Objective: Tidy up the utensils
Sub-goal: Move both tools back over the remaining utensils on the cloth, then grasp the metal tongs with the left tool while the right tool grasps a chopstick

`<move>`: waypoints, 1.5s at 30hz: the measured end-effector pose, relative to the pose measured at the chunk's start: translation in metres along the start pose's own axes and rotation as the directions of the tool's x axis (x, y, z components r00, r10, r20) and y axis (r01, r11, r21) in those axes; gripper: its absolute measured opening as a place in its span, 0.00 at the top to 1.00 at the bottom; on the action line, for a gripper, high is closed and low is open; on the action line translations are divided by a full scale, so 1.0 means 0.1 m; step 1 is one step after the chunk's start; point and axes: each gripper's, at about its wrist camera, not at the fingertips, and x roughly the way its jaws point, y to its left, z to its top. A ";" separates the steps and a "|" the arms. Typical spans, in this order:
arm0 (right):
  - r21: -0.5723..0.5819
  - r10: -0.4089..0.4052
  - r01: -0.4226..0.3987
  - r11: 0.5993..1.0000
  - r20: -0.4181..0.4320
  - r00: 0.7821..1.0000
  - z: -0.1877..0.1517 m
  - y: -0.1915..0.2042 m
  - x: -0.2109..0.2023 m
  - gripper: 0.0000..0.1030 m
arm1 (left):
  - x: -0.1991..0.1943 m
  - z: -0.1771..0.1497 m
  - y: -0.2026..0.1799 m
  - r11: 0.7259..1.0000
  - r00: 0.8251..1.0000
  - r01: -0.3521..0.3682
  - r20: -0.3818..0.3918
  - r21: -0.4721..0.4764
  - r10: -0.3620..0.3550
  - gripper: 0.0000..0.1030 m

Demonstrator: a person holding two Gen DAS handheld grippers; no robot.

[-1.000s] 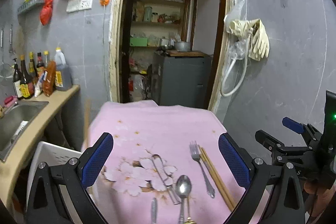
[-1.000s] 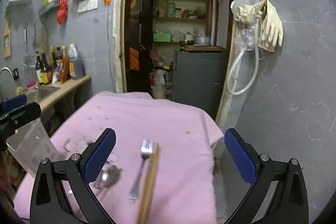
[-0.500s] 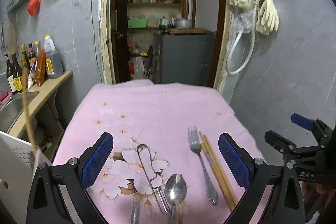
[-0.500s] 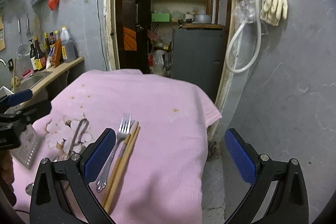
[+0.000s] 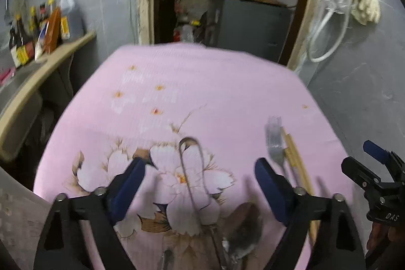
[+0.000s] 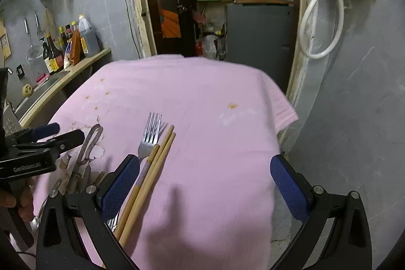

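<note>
Holding both grippers spread wide with nothing between the pads. My left gripper (image 5: pixel 200 184) hung over the metal tongs (image 5: pixel 192 176), its pads straddling the looped end. My right gripper (image 6: pixel 205 184) sat just right of the chopsticks (image 6: pixel 149 168), whose lower ends ran under its left finger (image 6: pixel 121 184).

The utensils all lay on the pink floral cloth (image 6: pixel 202 92), near its front edge. The fork (image 6: pixel 150 141) touched the chopsticks on their left side, tines pointing away from me. The spoon (image 5: pixel 243 232) lay just right of the tongs' handle end.

Handling, my estimate: the fork, spoon and tongs were thin, stiff and slick, lying flat on soft cloth, so pads had to pinch across the narrow shank, low, and could snag fabric. The chopsticks were light, round wood, likely to roll or split apart, so best taken together near mid-length. The tongs were springy, so grab both arms or the loop.

Hard to read: the left view was motion-blurred, the spoon bowl was smeared, and the handle ends were cut off by the frame. A white perforated bin (image 5: pixel 15 219) showed only as an edge at far left, so I couldn't tell its compartments.
</note>
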 end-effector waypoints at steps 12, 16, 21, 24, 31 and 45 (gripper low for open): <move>0.034 0.077 -0.073 0.997 -0.132 0.988 -0.11 0.22 0.44 0.55 | 0.32 -0.04 0.08 1.000 0.993 0.008 -0.122 -0.023 -0.011 0.54; 0.045 0.100 -0.094 0.995 -0.154 0.983 -0.11 0.26 0.53 0.60 | 0.34 0.00 0.06 1.000 0.991 -0.005 -0.130 -0.022 0.002 0.62; 0.033 0.078 -0.073 0.997 -0.189 0.979 -0.13 0.33 0.59 0.67 | 0.35 0.00 0.05 0.999 0.990 -0.024 -0.136 -0.026 0.020 0.70; 0.060 0.063 -0.052 0.997 -0.207 0.976 -0.13 0.34 0.57 0.72 | 0.36 0.00 0.04 1.000 0.989 -0.020 -0.145 -0.023 0.017 0.77; 0.078 0.024 -0.002 0.997 -0.286 0.958 -0.13 0.33 0.60 0.76 | 0.38 0.06 0.03 1.000 0.981 0.005 -0.194 -0.015 -0.007 0.80; 0.175 0.061 0.003 0.985 -0.358 0.932 -0.05 0.35 0.69 0.93 | 0.45 0.18 0.08 0.999 0.967 0.039 -0.251 -0.024 -0.044 0.81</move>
